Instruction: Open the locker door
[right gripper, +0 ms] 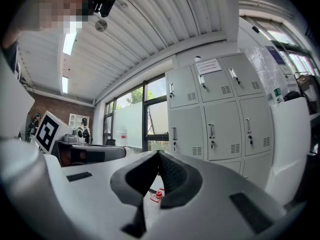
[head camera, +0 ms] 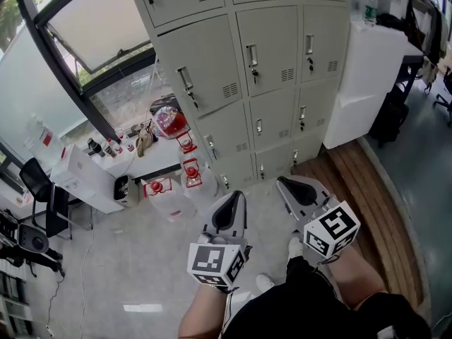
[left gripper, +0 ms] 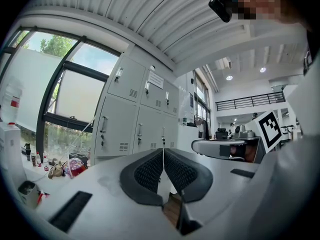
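The left gripper [head camera: 233, 198] and right gripper [head camera: 286, 183] are both sitting fully closed and empty, side by side. The lockers [head camera: 268, 48] are standing well apart from them at 12 o'clock, every door seemingly shut, though the steep view makes that uncertain.

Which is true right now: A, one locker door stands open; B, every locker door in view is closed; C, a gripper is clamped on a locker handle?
B: the locker doors sit flush, with the left gripper and right gripper shut and short of them.

Red-capped jug [head camera: 191, 174] beside white table [head camera: 159, 162]
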`<state>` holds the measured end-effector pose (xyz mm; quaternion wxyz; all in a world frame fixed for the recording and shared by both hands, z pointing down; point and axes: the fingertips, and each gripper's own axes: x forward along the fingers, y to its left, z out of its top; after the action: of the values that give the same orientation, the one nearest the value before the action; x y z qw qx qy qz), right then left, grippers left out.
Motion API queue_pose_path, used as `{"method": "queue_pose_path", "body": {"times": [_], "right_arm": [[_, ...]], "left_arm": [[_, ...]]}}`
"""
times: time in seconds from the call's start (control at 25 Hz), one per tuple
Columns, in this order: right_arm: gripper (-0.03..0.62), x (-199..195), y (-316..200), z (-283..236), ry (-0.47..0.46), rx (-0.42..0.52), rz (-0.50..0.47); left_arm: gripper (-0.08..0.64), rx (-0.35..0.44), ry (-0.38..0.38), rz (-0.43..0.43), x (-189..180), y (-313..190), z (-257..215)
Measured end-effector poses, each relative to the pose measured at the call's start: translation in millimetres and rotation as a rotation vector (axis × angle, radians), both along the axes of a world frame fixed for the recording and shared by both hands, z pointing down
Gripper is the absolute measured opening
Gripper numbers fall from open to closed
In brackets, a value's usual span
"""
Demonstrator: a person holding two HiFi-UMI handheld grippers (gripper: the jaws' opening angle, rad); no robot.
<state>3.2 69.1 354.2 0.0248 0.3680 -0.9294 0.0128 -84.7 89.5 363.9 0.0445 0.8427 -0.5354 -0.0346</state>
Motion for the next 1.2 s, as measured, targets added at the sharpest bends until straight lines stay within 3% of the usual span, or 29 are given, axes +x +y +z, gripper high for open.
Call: {"method": "queue_pose_path", "body": {"times": [0.64, 1.2], "right_arm": [[0.054, -1.1, -43.9, 5.3, -0.014, -0.033, -0.004], [0.054, -2.9, -121.5, 9.6, -0.018, -0.050, -0.027]], "left_arm": [[0.020, -0.026, -0.022, 0.002, 1.6, -36.8, 4.2], [0.020, -0.044, -0.018, -0.020, 3.6, -104.7, 8.8]]}}
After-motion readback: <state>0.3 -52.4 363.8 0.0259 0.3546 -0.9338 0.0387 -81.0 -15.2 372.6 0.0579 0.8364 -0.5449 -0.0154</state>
